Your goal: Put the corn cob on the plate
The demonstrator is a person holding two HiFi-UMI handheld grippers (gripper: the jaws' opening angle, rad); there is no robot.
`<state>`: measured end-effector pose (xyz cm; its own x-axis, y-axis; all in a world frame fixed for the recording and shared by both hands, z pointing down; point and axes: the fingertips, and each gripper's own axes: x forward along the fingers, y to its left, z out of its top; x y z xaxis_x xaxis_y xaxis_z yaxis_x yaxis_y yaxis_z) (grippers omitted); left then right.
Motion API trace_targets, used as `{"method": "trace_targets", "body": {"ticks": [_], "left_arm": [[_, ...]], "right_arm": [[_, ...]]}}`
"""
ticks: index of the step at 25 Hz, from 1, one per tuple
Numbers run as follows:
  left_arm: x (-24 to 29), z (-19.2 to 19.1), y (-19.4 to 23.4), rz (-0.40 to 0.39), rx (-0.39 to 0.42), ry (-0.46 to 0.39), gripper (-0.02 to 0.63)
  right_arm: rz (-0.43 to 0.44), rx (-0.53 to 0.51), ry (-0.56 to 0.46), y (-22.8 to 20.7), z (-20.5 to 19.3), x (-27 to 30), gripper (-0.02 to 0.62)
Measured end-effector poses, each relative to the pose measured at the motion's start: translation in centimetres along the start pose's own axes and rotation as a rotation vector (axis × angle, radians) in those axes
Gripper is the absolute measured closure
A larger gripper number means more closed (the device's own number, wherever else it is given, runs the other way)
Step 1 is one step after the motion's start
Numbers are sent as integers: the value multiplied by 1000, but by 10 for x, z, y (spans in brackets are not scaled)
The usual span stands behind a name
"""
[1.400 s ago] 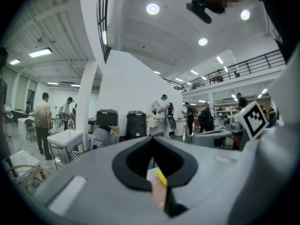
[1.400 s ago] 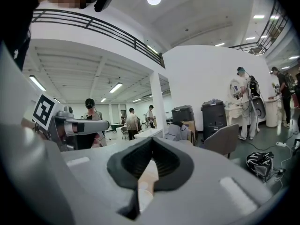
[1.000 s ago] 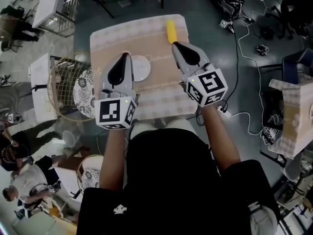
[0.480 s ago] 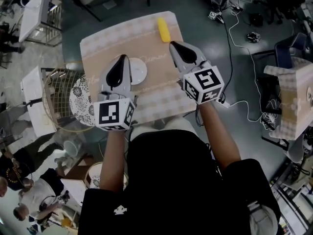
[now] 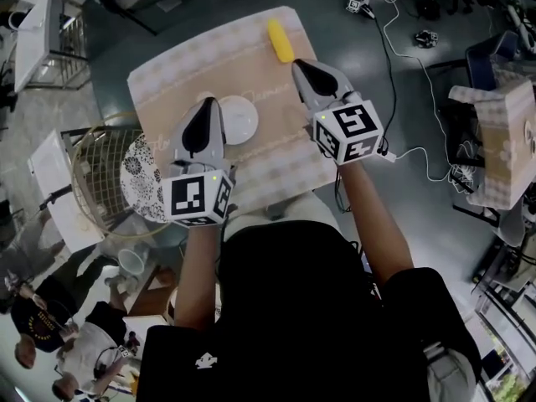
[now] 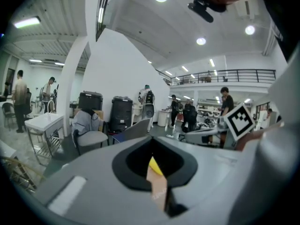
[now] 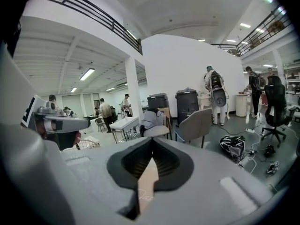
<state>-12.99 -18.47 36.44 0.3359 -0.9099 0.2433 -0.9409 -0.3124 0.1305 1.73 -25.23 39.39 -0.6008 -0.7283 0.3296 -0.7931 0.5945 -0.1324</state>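
Note:
A yellow corn cob (image 5: 280, 40) lies near the far edge of the table with the beige checked cloth (image 5: 176, 65). A small white plate (image 5: 238, 121) sits mid-table. My left gripper (image 5: 208, 101) hangs shut and empty above the plate's left rim. My right gripper (image 5: 296, 63) is shut and empty too, its tip just short of the cob's near end. In the left gripper view the closed jaws (image 6: 151, 139) leave a thin slit through which a sliver of the corn cob (image 6: 154, 166) shows. The right gripper view shows its closed jaws (image 7: 151, 142) and cloth below.
Left of the table stand a round wire basket (image 5: 94, 170) and a black-and-white patterned plate (image 5: 139, 167). Cables and small devices (image 5: 409, 48) lie on the floor to the right, beside another cloth-covered table (image 5: 502, 149). People stand at the lower left.
Both grippers have sunk a little toward the table and stayed shut. The head view has shifted, so the table now sits higher and further left in the picture.

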Motion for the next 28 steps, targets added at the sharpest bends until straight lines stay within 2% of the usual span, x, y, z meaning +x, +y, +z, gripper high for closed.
{"method": "trace_targets", "body": {"ticks": [4, 11, 17, 28], "left_arm": [[7, -16, 10, -39, -11, 34, 598], [16, -51, 22, -92, -114, 102, 598], [27, -66, 22, -143, -107, 122, 598], [41, -94, 35, -136, -102, 172, 598]], "right_arm": [[-38, -5, 28, -6, -12, 18, 595], [-98, -25, 82, -24, -40, 47, 595], [-131, -18, 143, -41, -76, 78, 595], [-154, -30, 177, -75, -115, 132, 594]]}}
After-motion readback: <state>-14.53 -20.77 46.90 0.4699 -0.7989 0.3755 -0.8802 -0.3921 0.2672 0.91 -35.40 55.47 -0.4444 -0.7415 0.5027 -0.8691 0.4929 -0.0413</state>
